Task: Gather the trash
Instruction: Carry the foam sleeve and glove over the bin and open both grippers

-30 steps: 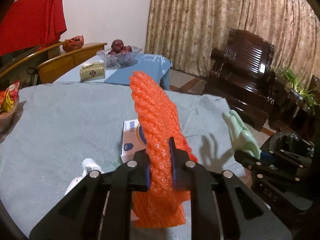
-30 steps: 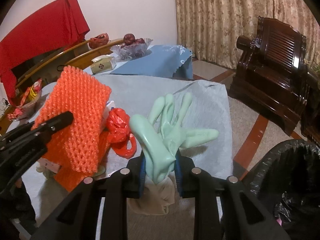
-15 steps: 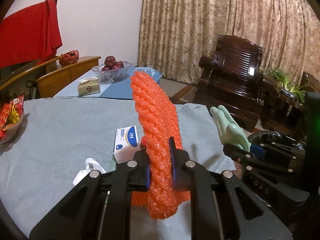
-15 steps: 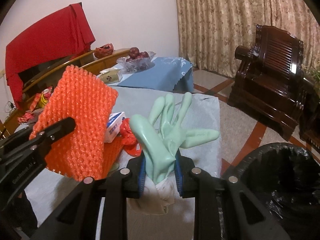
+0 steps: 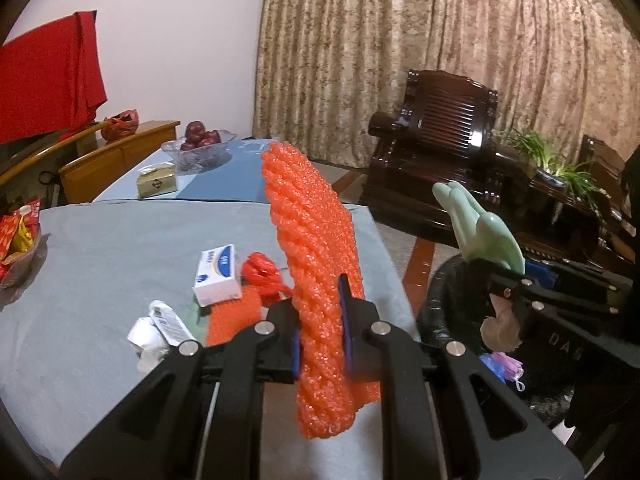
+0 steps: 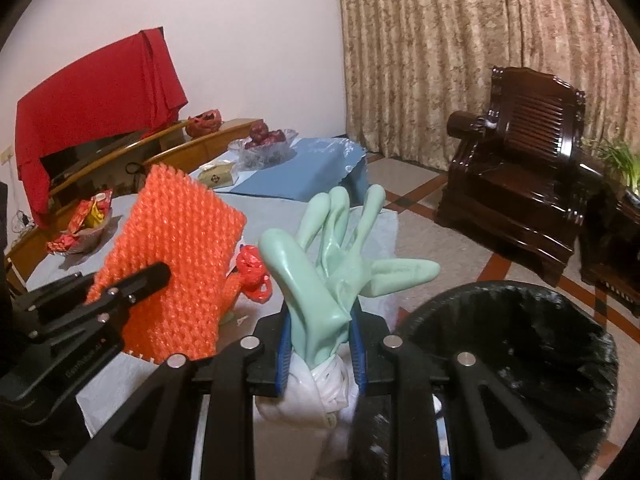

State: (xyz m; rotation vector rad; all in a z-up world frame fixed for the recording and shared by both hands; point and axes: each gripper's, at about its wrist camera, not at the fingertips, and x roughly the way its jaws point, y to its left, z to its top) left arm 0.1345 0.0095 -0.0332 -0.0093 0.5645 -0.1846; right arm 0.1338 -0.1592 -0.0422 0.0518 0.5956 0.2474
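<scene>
My left gripper (image 5: 321,320) is shut on an orange foam net (image 5: 316,248), held upright above the grey table's (image 5: 100,248) right edge; the net also shows in the right wrist view (image 6: 180,264). My right gripper (image 6: 320,332) is shut on a pale green rubber glove (image 6: 332,256) with white wrapping under it, held beside the black-lined trash bin (image 6: 520,344). The glove also shows in the left wrist view (image 5: 476,228), over the bin (image 5: 452,300). On the table lie a white and blue box (image 5: 218,274), a red plastic bag (image 5: 262,276), another orange net piece (image 5: 232,314) and white crumpled trash (image 5: 158,330).
A snack basket (image 5: 18,240) stands at the table's left edge. A blue-covered side table (image 6: 296,168) holds a fruit bowl (image 5: 198,150) and a tissue box (image 5: 156,180). A dark wooden armchair (image 6: 516,192) and a potted plant (image 5: 560,168) stand at right.
Both grippers have risen and swung right toward the bin, each still holding its item. The box, red bag and white trash on the table have come into the left wrist view.
</scene>
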